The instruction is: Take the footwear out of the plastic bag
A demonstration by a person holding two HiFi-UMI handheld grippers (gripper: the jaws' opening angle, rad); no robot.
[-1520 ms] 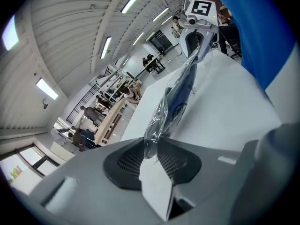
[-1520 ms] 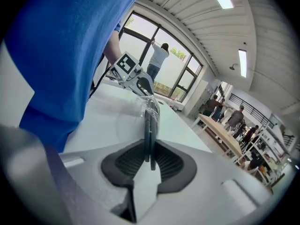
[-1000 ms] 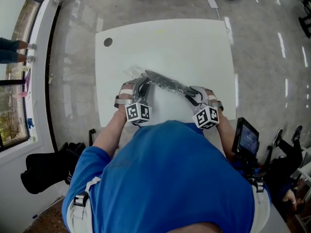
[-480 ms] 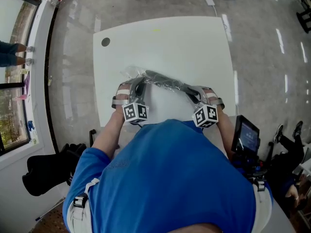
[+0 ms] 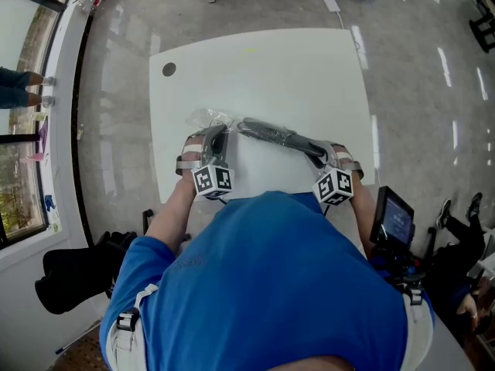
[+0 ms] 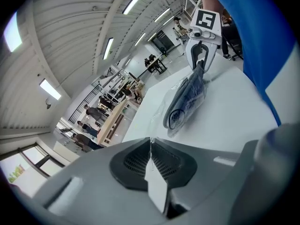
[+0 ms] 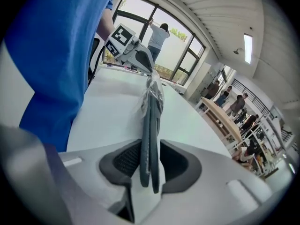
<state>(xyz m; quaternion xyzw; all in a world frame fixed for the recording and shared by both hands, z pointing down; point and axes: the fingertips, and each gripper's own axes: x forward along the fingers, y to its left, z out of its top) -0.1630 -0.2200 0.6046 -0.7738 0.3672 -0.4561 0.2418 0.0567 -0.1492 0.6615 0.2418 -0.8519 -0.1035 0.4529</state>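
Note:
A pair of dark flat footwear (image 5: pixel 274 135) stretches across the near part of the white table (image 5: pixel 263 68), its left end inside a clear plastic bag (image 5: pixel 203 117). My left gripper (image 5: pixel 215 139) is shut on a thin fold of the bag's film (image 6: pixel 150 146); beyond it the footwear (image 6: pixel 190 100) lies wrapped in plastic. My right gripper (image 5: pixel 325 154) has its jaws around the footwear's other end (image 7: pixel 151 125). Those jaws (image 7: pixel 151 161) have just closed in and eased a little, pads against the soles. Each gripper shows in the other's view: the right gripper (image 6: pixel 201 60), the left gripper (image 7: pixel 140 57).
A round hole (image 5: pixel 169 69) sits in the table's far left corner. A small screen (image 5: pixel 393 219) stands off the table's right near edge. A black bag (image 5: pixel 77 269) lies on the floor at left. People stand in the background by the window and benches.
The right gripper has shifted right and slightly down with the footwear's end, drawing it further from the bag. The left gripper has stayed in place and closed on the bag.

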